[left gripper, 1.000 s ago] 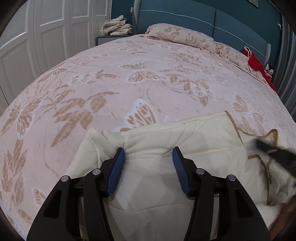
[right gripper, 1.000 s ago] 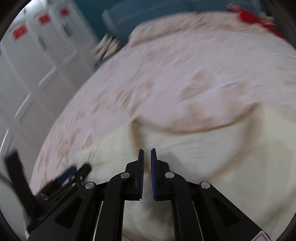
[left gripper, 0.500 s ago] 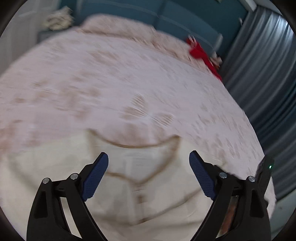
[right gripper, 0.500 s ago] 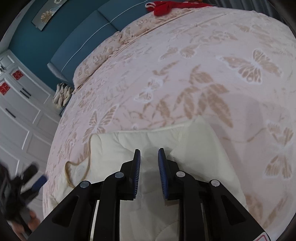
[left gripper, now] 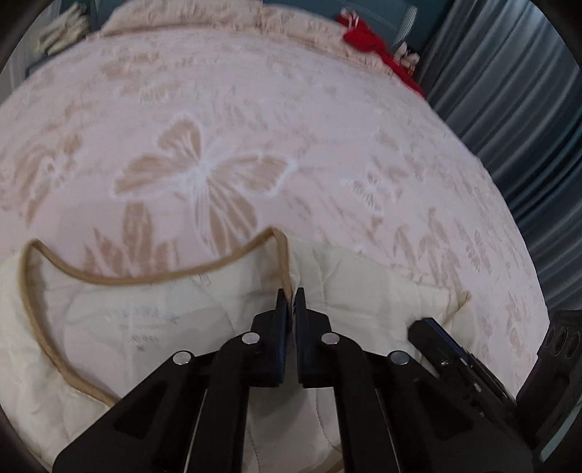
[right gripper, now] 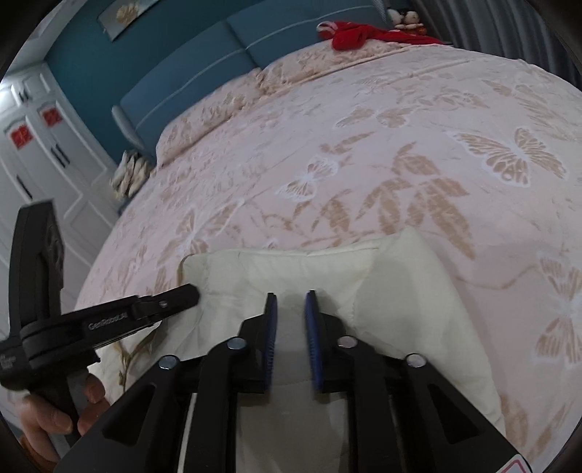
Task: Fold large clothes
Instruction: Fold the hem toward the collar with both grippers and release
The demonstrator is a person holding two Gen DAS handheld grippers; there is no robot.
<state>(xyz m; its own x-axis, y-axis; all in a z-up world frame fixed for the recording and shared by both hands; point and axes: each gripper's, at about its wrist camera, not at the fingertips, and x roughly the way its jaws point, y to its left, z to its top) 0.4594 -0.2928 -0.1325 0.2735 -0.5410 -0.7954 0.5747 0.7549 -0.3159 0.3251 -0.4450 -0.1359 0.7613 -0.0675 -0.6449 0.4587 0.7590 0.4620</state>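
A cream quilted garment [left gripper: 138,327] with tan piping lies at the near edge of the bed; it also shows in the right wrist view [right gripper: 327,269] as a folded cream shoulder. My left gripper [left gripper: 290,296] is shut on the garment's tan-piped collar edge [left gripper: 283,262]. From the right wrist view the left gripper [right gripper: 178,296] shows side-on at the garment's left corner. My right gripper [right gripper: 291,302] is open a little, its jaws over the cream fabric with a gap between them; it also shows in the left wrist view [left gripper: 429,329] at the garment's right side.
The bed carries a pink bedspread [left gripper: 254,109] with tan butterflies. A red cloth [right gripper: 356,34] lies by the pillows at the blue headboard [right gripper: 203,72]. Grey curtains [left gripper: 516,91] hang to the right. White wardrobe doors [right gripper: 43,152] and stacked folded clothes [right gripper: 131,174] stand left.
My left gripper swung right from the garment's left part, opened wide, then shut on the collar edge. My right gripper opened from nearly shut to a small gap.
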